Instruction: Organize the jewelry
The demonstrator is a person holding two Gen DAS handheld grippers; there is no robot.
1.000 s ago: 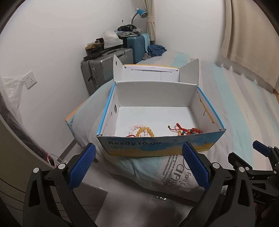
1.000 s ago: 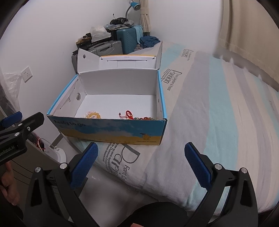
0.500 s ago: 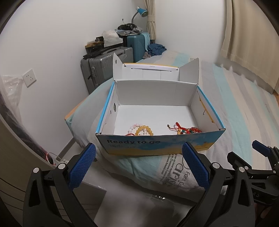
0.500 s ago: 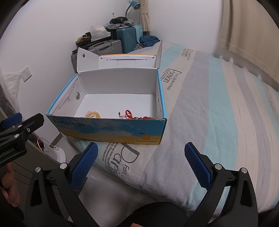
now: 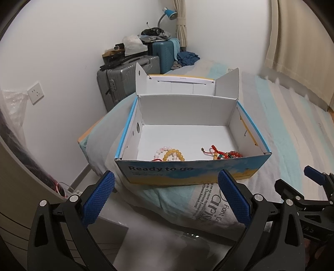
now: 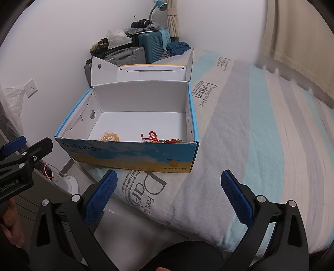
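An open blue and yellow shoebox (image 5: 187,173) (image 6: 129,154) sits on the near left corner of the bed, lid flap standing up behind it. Inside, near the front wall, lie a yellow bead bracelet (image 5: 173,156) (image 6: 110,137) with a pale pink one (image 5: 159,150) beside it, and a red cord bracelet (image 5: 215,150) (image 6: 152,135) with red-green beads (image 5: 233,155) (image 6: 173,141). My left gripper (image 5: 165,195) is open and empty, just in front of the box. My right gripper (image 6: 169,195) is open and empty, in front of the box's right corner.
The bed (image 6: 261,135) has a striped cover stretching right. Grey (image 5: 121,83) and teal (image 5: 165,52) suitcases stand against the wall behind, with clutter and a blue lamp (image 5: 170,13). Curtains (image 5: 302,41) hang at right. A bedside unit (image 5: 112,227) lies below left.
Both grippers have drifted only slightly; the box sits a touch lower in the left wrist view. Nothing was grasped or released.
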